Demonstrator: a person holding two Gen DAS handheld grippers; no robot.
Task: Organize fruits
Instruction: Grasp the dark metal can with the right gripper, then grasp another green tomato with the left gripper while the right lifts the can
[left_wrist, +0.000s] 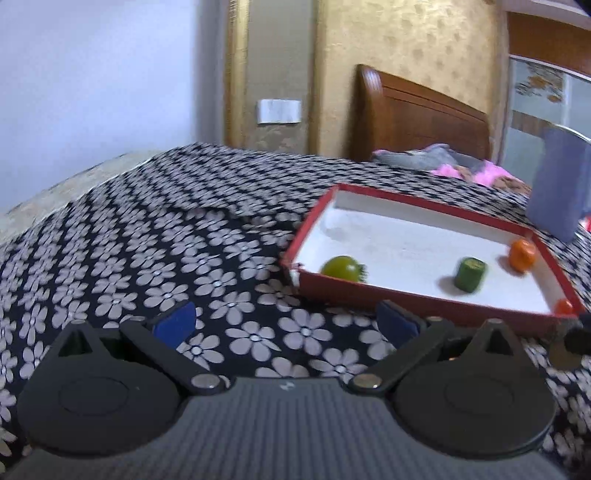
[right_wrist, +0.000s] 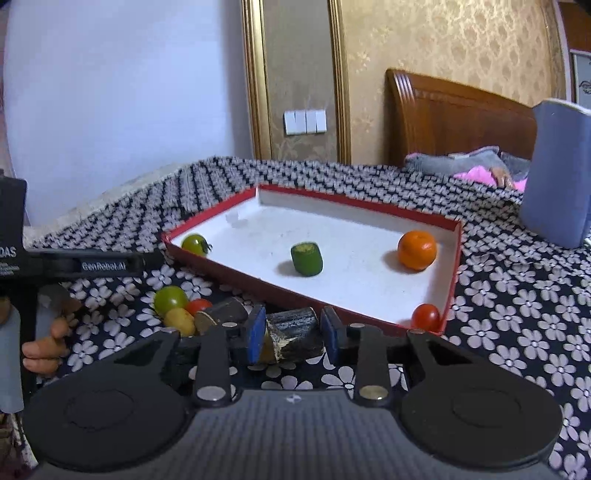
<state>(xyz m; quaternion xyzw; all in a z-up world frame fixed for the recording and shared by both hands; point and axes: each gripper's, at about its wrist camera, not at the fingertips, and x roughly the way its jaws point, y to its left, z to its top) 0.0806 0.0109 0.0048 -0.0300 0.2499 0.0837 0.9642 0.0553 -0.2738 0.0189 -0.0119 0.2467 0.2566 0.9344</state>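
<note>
Fruit sorting midway: my right tongs (right_wrist: 292, 334) clamp a dark log (right_wrist: 293, 334); left tongs (left_wrist: 284, 325) gape empty; four pieces boxed (right_wrist: 453, 273), pile (right_wrist: 184, 308) left.

The middle of the red-rimmed tray (right_wrist: 452, 266) is left open between 4 scattered fruits. Its low near wall must be cleared. Left of the right gripper (right_wrist: 293, 334), room is taken by a fruit cluster (right_wrist: 181, 306). A blue container (right_wrist: 557, 173) blocks the far right.

The right gripper (right_wrist: 292, 334) is clamping a dark sugarcane piece (right_wrist: 293, 334) beside the red tray (right_wrist: 452, 280) holding 4 fruits.
</note>
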